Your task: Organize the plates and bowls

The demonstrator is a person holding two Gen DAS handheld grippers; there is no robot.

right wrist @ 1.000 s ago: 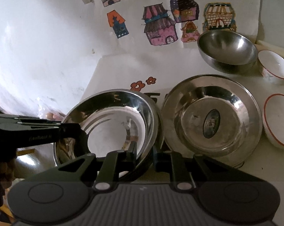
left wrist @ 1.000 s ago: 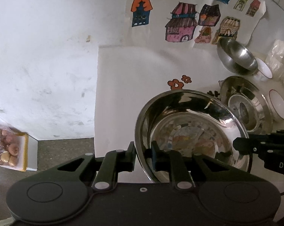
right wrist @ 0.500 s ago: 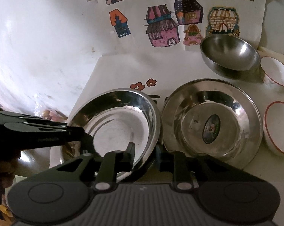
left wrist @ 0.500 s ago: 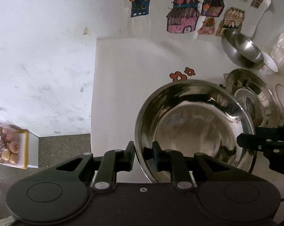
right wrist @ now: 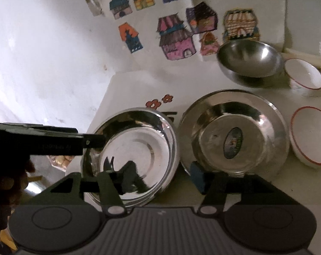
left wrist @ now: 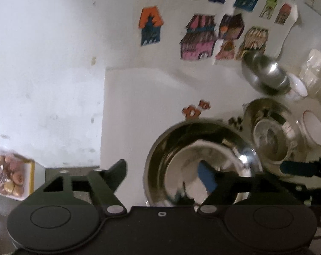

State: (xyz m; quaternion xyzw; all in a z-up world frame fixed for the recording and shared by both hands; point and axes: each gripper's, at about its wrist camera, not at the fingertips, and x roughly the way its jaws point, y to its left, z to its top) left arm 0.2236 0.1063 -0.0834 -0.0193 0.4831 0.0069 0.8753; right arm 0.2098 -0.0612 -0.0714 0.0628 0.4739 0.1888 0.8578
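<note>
A shiny steel basin [left wrist: 203, 161] [right wrist: 135, 153] sits on the white table near its left front corner. My left gripper [left wrist: 163, 172] is open, its jaws straddling the basin's left rim. My right gripper [right wrist: 164, 176] is open, its jaws astride the basin's right rim. Right of the basin lies a steel plate [right wrist: 232, 133] [left wrist: 271, 133] with a label in its middle. Behind it stands a steel bowl [right wrist: 249, 61] [left wrist: 264, 74]. Two white red-rimmed bowls, one [right wrist: 304, 78] at the back and one [right wrist: 311, 136] nearer, stand at the right.
The table [left wrist: 149, 97] ends at a left edge beside the white wall. House drawings [right wrist: 177, 36] hang on the wall behind. A tray of eggs [left wrist: 9, 178] sits low on the floor at the left. White bags [left wrist: 313, 70] stand at the far right.
Both grippers have opened and let go of the basin's rim; the basin now rests on the table.
</note>
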